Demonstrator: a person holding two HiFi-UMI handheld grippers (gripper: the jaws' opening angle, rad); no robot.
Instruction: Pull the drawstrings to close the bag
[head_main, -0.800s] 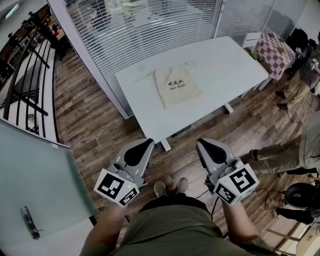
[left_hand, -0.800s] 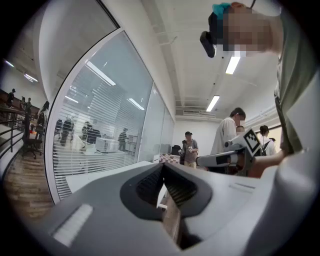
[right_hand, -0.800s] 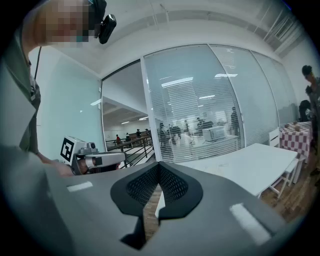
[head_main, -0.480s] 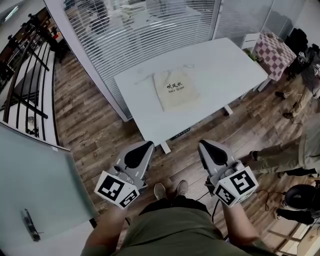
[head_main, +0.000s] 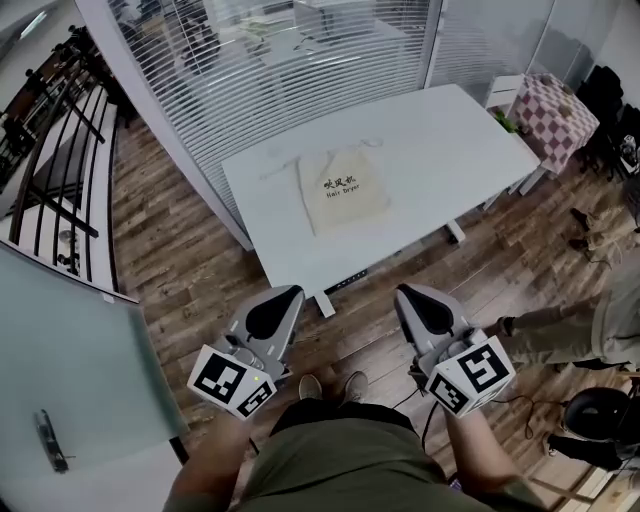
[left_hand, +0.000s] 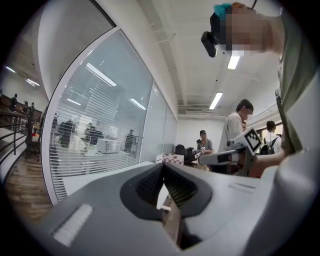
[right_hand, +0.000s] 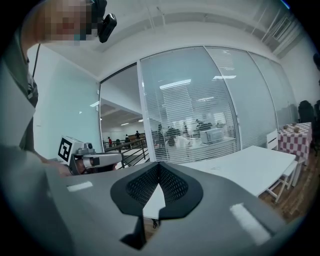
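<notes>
A beige drawstring bag (head_main: 341, 189) with dark print lies flat on the white table (head_main: 440, 130) in the head view, its mouth at the far side with thin white drawstrings (head_main: 285, 166) trailing left and right. My left gripper (head_main: 288, 295) and right gripper (head_main: 403, 293) hang well short of the table, over the wooden floor, both shut with nothing between the jaws. In the left gripper view the left gripper (left_hand: 163, 166) has its tips together; in the right gripper view the right gripper (right_hand: 159, 165) does too. The bag is not visible in either gripper view.
A glass wall with blinds (head_main: 270, 60) runs behind the table. A checkered-cloth table (head_main: 557, 100) stands at the far right. A person (head_main: 590, 320) stands at the right on the wooden floor (head_main: 190, 250). A railing (head_main: 50, 150) is at the left.
The table and bag have drifted slightly down and left in the head view as the person steps closer. Both grippers stay shut and held low.
</notes>
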